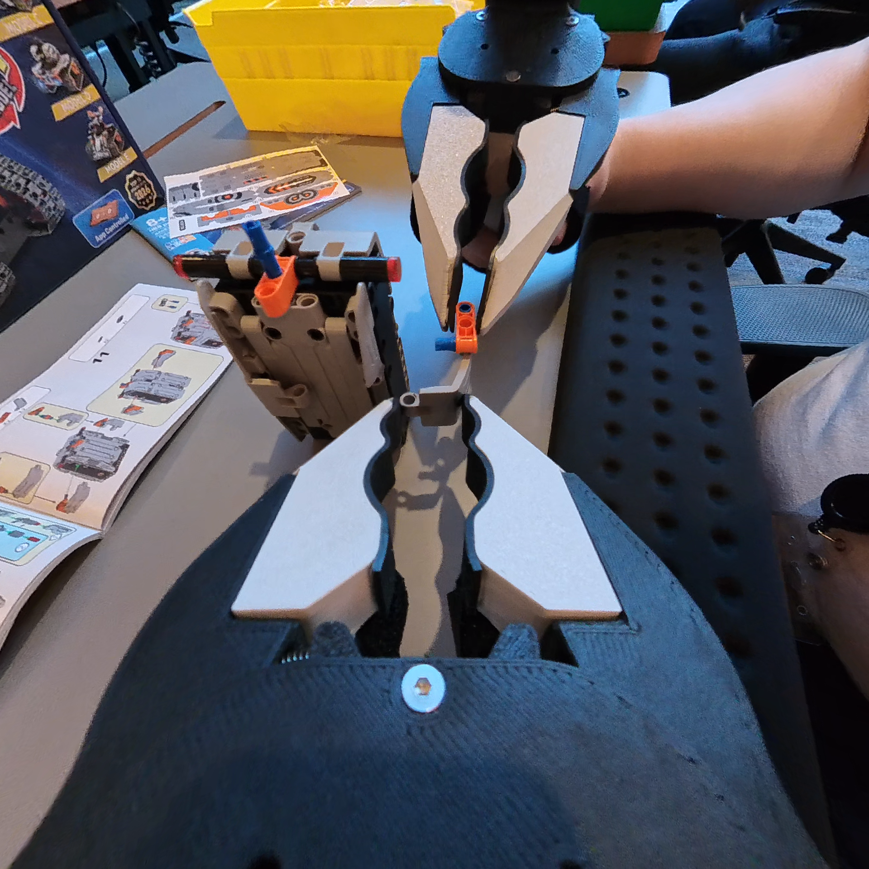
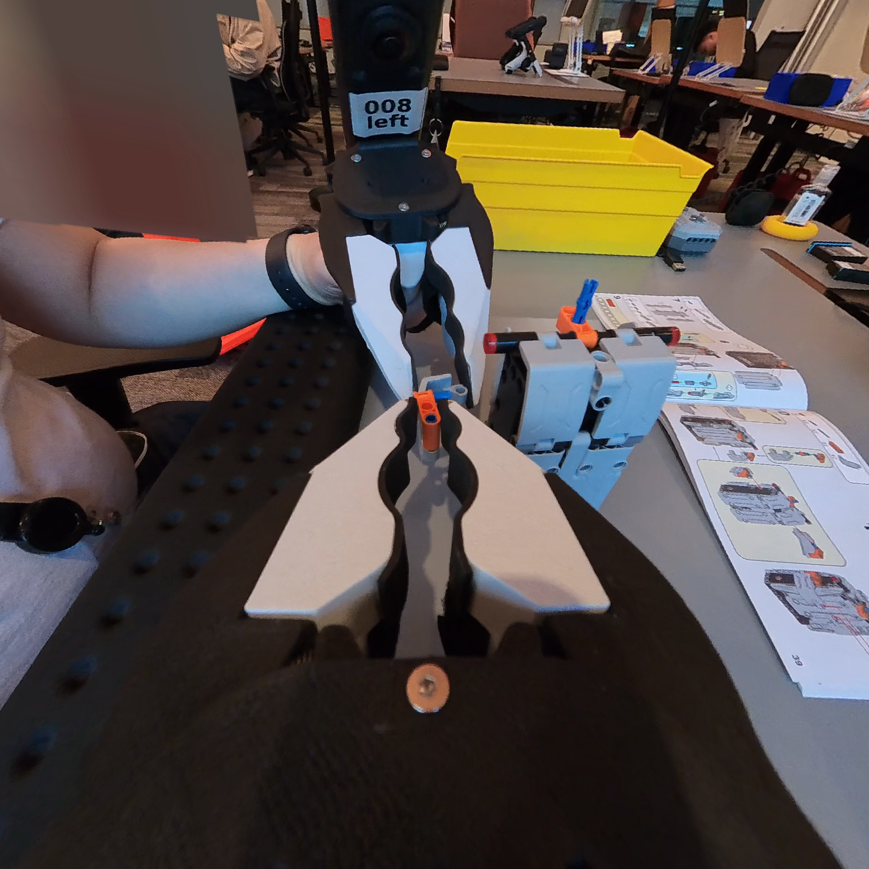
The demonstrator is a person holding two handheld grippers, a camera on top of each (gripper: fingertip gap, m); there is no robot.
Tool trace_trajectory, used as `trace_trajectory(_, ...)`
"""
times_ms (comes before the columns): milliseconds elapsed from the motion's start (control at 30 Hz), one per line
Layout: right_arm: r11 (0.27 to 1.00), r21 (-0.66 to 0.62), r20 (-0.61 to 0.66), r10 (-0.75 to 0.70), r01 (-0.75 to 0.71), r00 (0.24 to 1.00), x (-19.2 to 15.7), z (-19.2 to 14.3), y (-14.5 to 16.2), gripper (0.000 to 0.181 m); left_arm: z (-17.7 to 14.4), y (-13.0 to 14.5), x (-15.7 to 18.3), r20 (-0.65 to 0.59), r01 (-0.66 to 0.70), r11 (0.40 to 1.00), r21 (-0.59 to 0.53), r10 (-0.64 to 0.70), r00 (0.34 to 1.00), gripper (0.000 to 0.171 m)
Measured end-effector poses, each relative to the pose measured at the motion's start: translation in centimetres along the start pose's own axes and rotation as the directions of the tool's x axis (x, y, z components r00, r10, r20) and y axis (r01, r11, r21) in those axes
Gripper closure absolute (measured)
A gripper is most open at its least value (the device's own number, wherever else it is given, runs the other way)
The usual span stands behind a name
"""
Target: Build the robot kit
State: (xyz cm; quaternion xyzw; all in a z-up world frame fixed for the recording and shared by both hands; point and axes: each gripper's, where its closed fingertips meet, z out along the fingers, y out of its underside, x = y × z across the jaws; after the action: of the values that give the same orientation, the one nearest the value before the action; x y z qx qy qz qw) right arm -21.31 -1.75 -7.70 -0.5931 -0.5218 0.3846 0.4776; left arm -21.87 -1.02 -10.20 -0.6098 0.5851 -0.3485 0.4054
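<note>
Left gripper [image 1: 431, 408] in the foreground, jaws closed on a small grey angled piece [image 1: 435, 403] at their tips. Facing it from above, the right gripper [image 1: 462, 324], jaws pinching an orange connector [image 1: 465, 329] with a blue pin [image 1: 443, 343] sticking out sideways; the connector sits just above the grey piece's upper arm. A bare forearm [image 1: 733, 136] comes in from the right. Left of both, a grey block assembly [image 1: 305, 343] stands on the grey worktop [image 1: 188, 508], crossed by a black axle [image 1: 287, 267] with red ends, and carrying its own orange connector and blue pin. Open instruction booklet [image 1: 94, 404] at left, sticker sheet [image 1: 254, 193] behind, yellow bin [image 1: 319, 66] farther back, black perforated pad [image 1: 658, 423] along the right.
</note>
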Motion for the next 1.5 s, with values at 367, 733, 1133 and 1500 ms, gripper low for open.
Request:
trace_trajectory(367,0.999,-0.034,-0.054,-0.017,0.015,0.998,0.8,0.3,0.7,0.172,0.2,0.6,-0.6,0.014,0.047,0.999,-0.028,-0.047,0.999,0.148)
trace_trajectory(733,0.990,-0.075,-0.153,-0.126,0.116,0.980,1.7,0.2,0.7,0.172,0.1,0.5,-1.3,0.028,0.081,0.997,-0.012,-0.080,0.996,0.148)
trace_trajectory(1133,0.979,-0.111,-0.216,-0.192,0.171,0.957,2.2,0.0,0.6,0.172,0.2,0.3,-1.7,0.033,0.098,0.995,0.003,-0.098,0.995,0.148)
trace_trajectory(1500,0.925,-0.124,-0.276,-0.380,0.359,0.883,1.9,-1.1,-0.9,0.171,0.1,0.2,-2.1,0.019,0.148,0.989,0.020,-0.148,0.989,0.148)
